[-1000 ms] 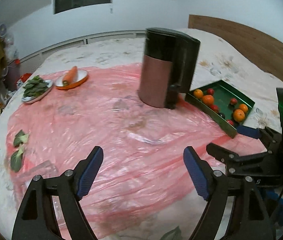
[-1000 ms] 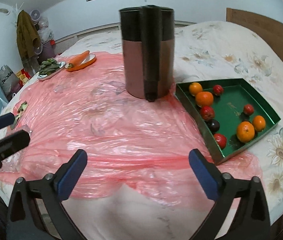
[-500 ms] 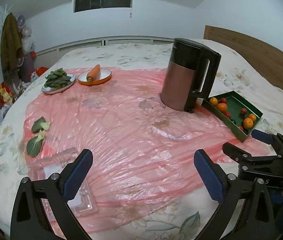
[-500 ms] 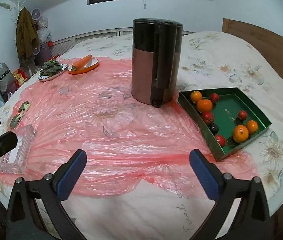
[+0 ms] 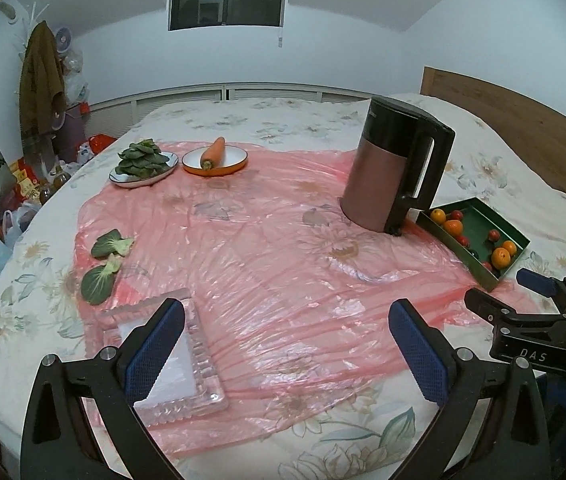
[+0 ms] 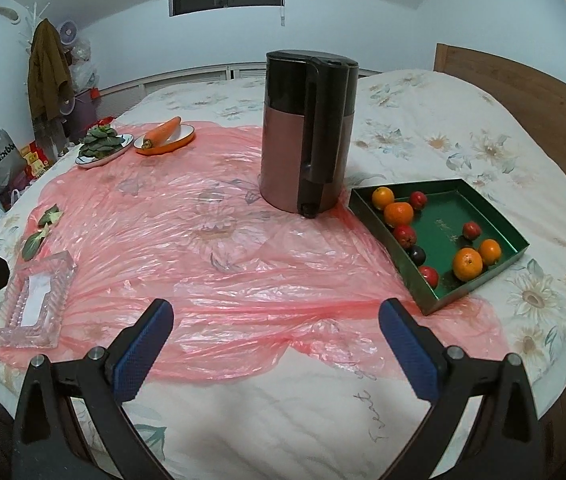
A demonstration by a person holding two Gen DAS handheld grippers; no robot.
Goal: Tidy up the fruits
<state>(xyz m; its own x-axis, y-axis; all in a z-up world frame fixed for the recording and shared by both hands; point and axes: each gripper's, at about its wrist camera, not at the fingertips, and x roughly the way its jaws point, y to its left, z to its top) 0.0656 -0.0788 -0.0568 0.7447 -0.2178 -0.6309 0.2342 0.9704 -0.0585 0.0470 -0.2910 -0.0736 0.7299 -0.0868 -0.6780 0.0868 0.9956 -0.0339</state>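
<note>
A green tray at the right of the bed holds several oranges, small red fruits and one dark fruit. In the left wrist view the same green tray lies far right, past the kettle. A clear glass dish with a white base lies under the left finger of my left gripper, which is open and holds nothing. My right gripper is open over the pink sheet, short of the tray, with nothing between its fingers. From the right wrist view the glass dish is far left.
A tall copper and black kettle stands beside the tray on a pink plastic sheet. At the back left are a carrot on an orange plate and a plate of greens. Two loose leaves lie left. A wooden headboard runs along the right.
Both grippers have drawn back from the kettle and tray, so more of the bed shows. The glass dish has come into view. My left gripper's jaws have widened.
</note>
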